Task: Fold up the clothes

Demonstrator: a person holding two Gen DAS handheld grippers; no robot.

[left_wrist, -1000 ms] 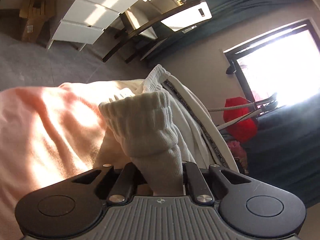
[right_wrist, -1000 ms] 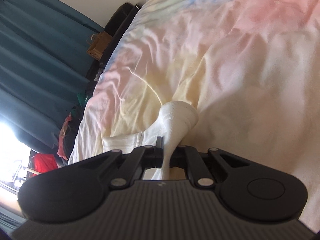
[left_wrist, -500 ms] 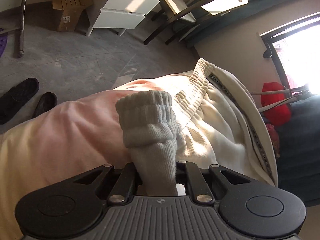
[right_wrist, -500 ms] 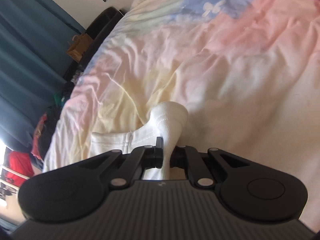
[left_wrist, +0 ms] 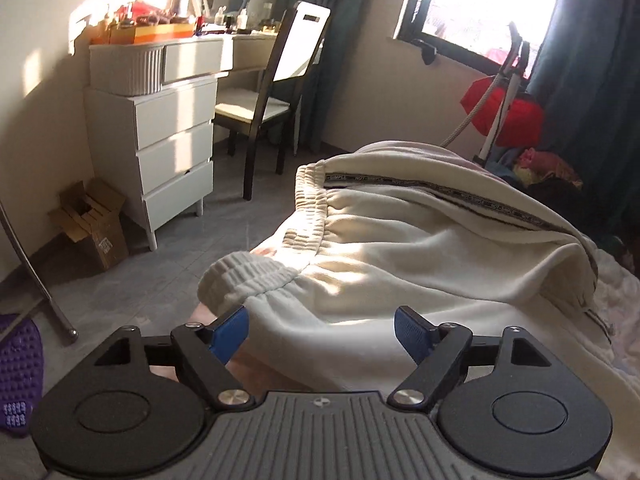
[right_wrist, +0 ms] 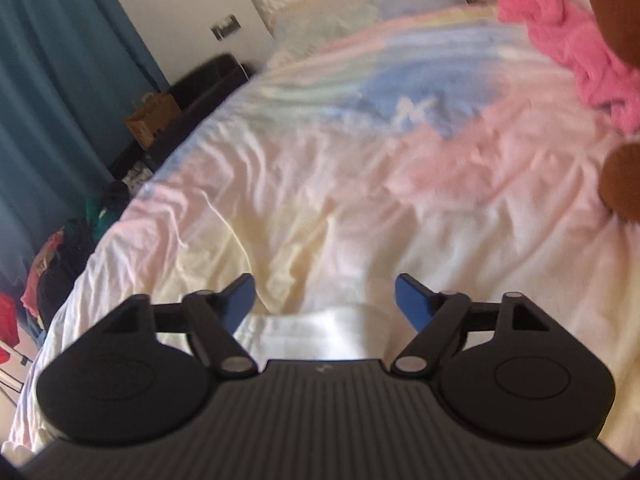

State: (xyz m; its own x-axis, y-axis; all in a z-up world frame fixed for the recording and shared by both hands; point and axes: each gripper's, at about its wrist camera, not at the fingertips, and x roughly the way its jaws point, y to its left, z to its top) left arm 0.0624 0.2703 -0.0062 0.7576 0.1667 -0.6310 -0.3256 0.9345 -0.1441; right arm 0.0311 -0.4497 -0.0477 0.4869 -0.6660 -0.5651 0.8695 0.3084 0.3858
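Cream sweatpants (left_wrist: 400,240) with a dark printed side stripe lie crumpled on the bed; their ribbed cuff (left_wrist: 248,276) rests just beyond my left gripper (left_wrist: 322,334), which is open with nothing between its blue pads (left_wrist: 230,332). In the right wrist view a folded white piece of the same pants (right_wrist: 320,334) lies on the pastel bedsheet (right_wrist: 360,184), low between the spread fingers of my right gripper (right_wrist: 324,300), which is open and holds nothing.
A white drawer unit (left_wrist: 160,148), a dark chair (left_wrist: 280,92) and a cardboard box (left_wrist: 92,220) stand on the grey floor. A red bag (left_wrist: 504,116) sits under the window. Pink cloth (right_wrist: 572,44) and a brown plush toy (right_wrist: 620,184) lie at the bed's far right.
Both grippers have opened and let go of the pants' cuffs, which now lie on the bed. Both cameras have swung to a more level view.
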